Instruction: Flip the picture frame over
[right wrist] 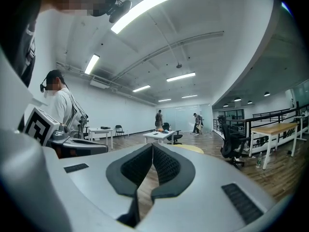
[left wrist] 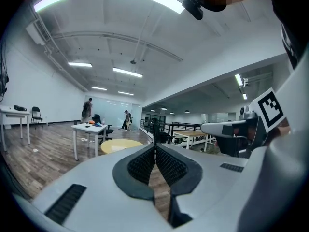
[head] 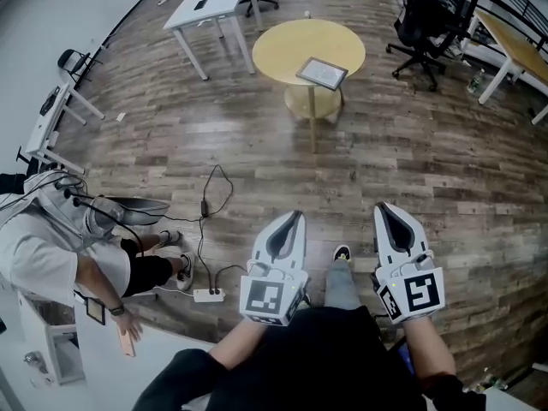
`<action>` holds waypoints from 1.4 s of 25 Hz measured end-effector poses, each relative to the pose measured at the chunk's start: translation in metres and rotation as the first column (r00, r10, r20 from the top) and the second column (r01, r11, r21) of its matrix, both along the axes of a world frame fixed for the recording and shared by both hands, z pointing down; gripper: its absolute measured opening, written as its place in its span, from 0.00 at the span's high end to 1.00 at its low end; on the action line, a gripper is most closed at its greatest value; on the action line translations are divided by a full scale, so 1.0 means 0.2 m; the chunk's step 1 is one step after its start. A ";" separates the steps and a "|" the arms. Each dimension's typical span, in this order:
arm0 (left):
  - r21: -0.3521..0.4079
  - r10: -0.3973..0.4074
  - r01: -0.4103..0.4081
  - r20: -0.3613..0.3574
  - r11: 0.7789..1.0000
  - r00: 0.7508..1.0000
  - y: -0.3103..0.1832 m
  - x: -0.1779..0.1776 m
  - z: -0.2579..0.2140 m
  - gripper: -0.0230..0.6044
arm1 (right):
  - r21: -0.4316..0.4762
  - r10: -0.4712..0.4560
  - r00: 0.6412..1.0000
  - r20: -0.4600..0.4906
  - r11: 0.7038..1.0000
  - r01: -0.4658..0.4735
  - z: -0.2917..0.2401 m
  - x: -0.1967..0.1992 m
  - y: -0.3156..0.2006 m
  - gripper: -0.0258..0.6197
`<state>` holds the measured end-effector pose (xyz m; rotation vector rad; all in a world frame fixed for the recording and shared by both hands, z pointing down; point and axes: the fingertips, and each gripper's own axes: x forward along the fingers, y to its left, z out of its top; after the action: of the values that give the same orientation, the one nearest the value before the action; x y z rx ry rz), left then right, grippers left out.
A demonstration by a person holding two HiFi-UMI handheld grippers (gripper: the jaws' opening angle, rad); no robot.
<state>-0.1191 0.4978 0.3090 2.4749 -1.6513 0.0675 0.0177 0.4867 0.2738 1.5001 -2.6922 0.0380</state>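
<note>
The picture frame (head: 322, 73) lies flat on a round yellow table (head: 291, 45) far ahead across the wooden floor, its light face with a dark border showing. Both grippers are held close to the person's body, well short of the table. My left gripper (head: 298, 216) is shut with nothing between its pads (left wrist: 145, 164). My right gripper (head: 382, 205) is likewise shut and empty, its pads (right wrist: 163, 164) meeting at the tips. The yellow table (left wrist: 118, 144) shows small beyond the left jaws, and its edge (right wrist: 193, 149) shows past the right jaws.
A white desk (head: 205, 7) stands back left of the round table, a black office chair (head: 424, 24) and a wooden desk (head: 514, 45) to its right. A person (head: 51, 247) sits low at the left. A power strip with its cable (head: 208, 294) lies on the floor.
</note>
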 end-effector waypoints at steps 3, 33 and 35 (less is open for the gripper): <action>0.000 -0.004 0.004 0.000 1.000 1.000 -0.20 0.09 -0.01 0.92 | 0.000 -0.006 1.000 0.027 1.000 0.006 0.00 0.09 -0.20 0.93; 0.006 0.015 -0.015 0.049 1.000 0.999 -1.67 0.17 0.06 0.92 | -0.084 -0.034 0.997 0.068 0.996 0.040 0.15 0.16 -1.67 0.93; 0.008 0.022 -0.023 0.049 1.000 0.999 -1.78 0.11 0.05 0.92 | -0.089 -0.037 0.997 0.074 0.995 0.043 0.14 0.07 -1.78 0.93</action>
<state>-0.0969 0.1419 0.3190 2.5177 -1.6463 0.1252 0.0326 0.1313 0.3023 1.4459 -2.7346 0.2141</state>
